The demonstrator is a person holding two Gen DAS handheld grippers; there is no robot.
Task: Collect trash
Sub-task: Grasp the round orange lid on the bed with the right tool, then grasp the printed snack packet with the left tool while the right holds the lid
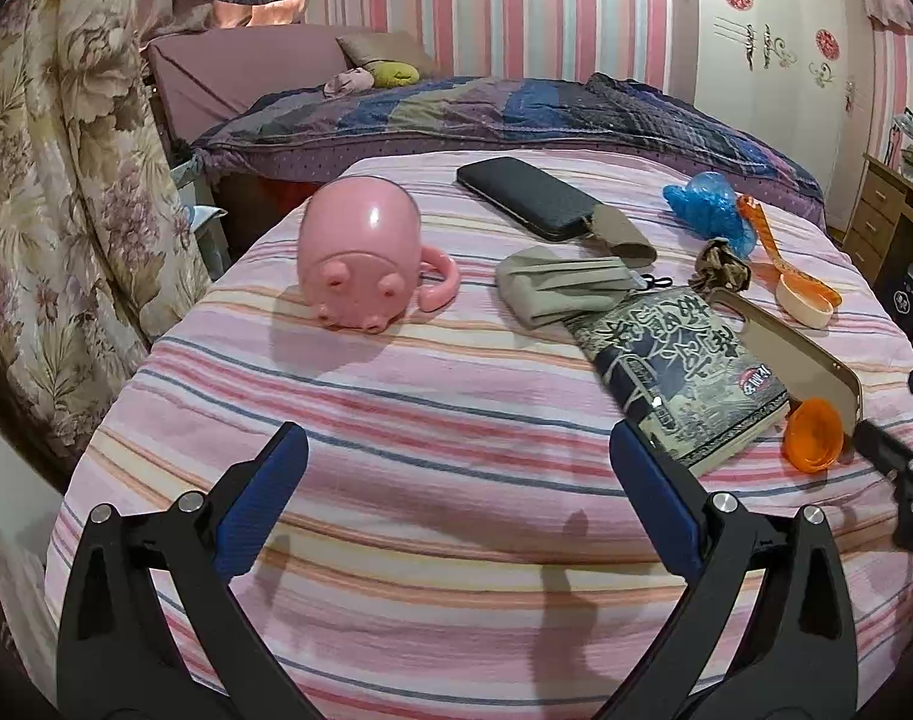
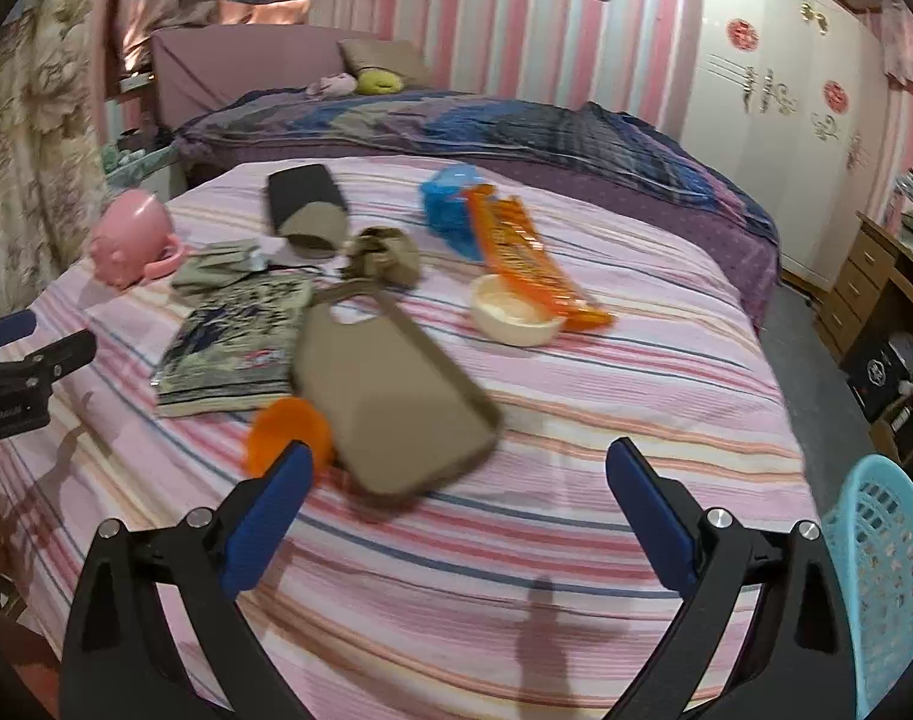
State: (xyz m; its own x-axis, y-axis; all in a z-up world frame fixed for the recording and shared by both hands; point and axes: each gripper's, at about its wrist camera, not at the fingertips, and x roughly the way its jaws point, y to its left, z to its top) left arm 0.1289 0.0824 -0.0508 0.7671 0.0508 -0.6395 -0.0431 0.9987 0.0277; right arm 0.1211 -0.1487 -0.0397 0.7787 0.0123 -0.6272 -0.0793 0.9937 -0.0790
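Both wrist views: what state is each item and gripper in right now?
left gripper: open, empty
right gripper: open, empty
pink mug: upside down on bed
phone case: propped on book
orange lid: lying tilted
blue basket: beside bed

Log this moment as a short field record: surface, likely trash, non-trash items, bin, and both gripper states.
surface: striped bedspread
likely trash: crumpled paper wad; blue plastic bag; orange wrapper
other items: pink mug tipped over; book; tan phone case, leaning on the book; orange cap; black phone; white bowl
bin: light blue basket, at bed's right edge
left hand-held gripper: open, empty
right hand-held gripper: open, empty
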